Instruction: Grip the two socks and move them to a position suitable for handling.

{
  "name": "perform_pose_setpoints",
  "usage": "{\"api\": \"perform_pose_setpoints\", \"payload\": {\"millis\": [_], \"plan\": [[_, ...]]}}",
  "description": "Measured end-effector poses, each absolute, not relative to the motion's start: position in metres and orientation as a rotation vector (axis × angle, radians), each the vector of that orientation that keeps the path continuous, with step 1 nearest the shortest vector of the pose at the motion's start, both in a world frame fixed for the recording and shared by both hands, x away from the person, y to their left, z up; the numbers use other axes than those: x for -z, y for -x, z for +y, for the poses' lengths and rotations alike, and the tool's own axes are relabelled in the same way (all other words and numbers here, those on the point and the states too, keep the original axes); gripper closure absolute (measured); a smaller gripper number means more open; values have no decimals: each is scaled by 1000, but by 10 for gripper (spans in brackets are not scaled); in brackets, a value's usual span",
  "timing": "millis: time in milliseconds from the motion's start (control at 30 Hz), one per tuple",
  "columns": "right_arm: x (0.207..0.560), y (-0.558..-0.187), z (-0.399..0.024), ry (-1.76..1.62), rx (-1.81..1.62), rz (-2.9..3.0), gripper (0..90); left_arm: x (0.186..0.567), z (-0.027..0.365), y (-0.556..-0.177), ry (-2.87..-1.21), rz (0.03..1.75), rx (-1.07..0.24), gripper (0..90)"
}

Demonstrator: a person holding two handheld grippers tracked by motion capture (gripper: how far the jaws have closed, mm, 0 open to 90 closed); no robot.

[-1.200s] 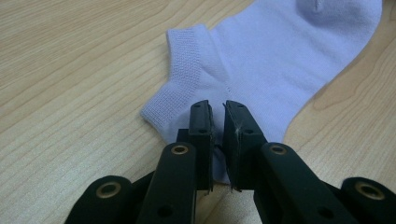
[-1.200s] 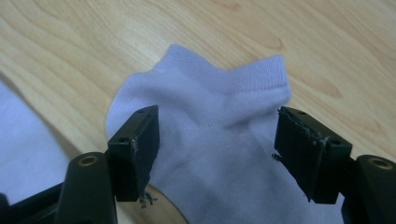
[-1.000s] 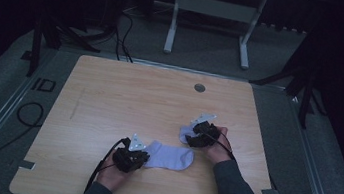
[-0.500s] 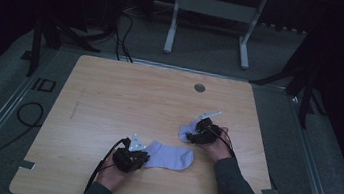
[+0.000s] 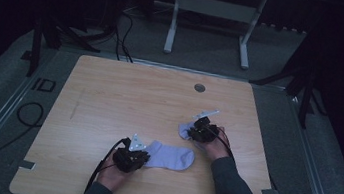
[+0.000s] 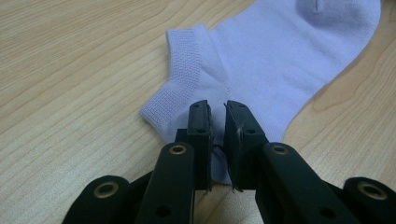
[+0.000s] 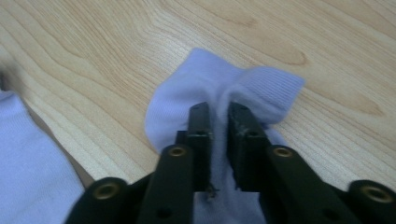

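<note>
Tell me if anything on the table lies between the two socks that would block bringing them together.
Nothing visible does. Bare table separates the sock pinched by the left gripper from the second sock pinched by the right gripper, whose jaws have just been closing.

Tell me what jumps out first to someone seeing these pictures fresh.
Two pale lilac ankle socks on the light wooden table stand out: the flat sock near the front edge, the bunched sock farther right. The left gripper pinches the flat sock's cuff; the right gripper has just closed on the bunched sock's fabric.
</note>
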State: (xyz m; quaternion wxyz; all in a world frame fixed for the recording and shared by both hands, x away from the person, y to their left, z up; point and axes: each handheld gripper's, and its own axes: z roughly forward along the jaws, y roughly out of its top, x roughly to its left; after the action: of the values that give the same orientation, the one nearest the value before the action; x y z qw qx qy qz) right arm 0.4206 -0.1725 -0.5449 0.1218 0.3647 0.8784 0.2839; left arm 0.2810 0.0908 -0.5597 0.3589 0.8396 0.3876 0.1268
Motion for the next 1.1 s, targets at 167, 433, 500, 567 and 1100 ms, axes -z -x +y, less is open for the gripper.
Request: {"api": "perform_pose_setpoints", "payload": {"millis": [167, 433, 500, 567, 1100], "plan": [[546, -422, -176, -1095, -881, 2560, 844, 560, 91, -281, -2165, 999, -325, 802], [545, -420, -182, -1151, -973, 2527, 849, 560, 91, -281, -2159, 1007, -316, 797], [540, -418, -182, -1136, -991, 2515, 849, 560, 91, -281, -2160, 1007, -315, 798], [533, -415, -182, -1122, -1011, 2504, 850, 560, 91, -281, -2156, 1010, -316, 799], [485, -404, -186, -1049, -1197, 2436, 850, 560, 92, -282, -2147, 1013, -306, 801]]}}
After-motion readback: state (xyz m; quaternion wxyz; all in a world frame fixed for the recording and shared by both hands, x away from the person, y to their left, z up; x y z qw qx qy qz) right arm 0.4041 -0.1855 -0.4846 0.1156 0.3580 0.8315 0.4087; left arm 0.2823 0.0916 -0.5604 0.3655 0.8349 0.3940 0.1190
